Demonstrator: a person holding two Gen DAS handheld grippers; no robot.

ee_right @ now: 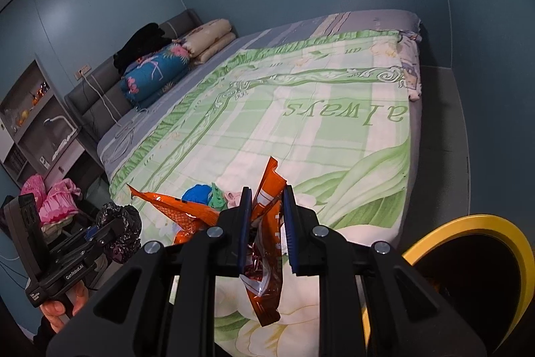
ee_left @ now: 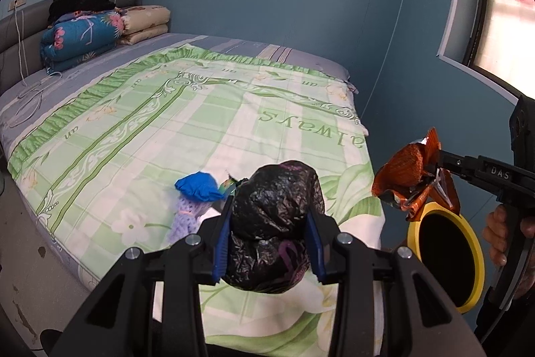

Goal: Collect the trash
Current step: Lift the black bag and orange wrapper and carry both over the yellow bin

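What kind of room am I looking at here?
Most likely a home bedroom. A wide bed with a green flowered cover fills it, folded quilts are stacked against the padded headboard, and a yellow-rimmed bin stands at the foot for the rubbish.

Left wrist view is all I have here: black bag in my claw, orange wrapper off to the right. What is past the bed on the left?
Observer: A shelf unit stands beside the headboard, with pink bundles on the floor below it.
Operator: Does the right claw grip the wrapper firmly?
Observer: The right claw pinches the orange wrapper mid-length; its tail hangs below the fingers.
Operator: Bin position?
Observer: The yellow-rimmed bin sits right of that claw, at the bed's corner.
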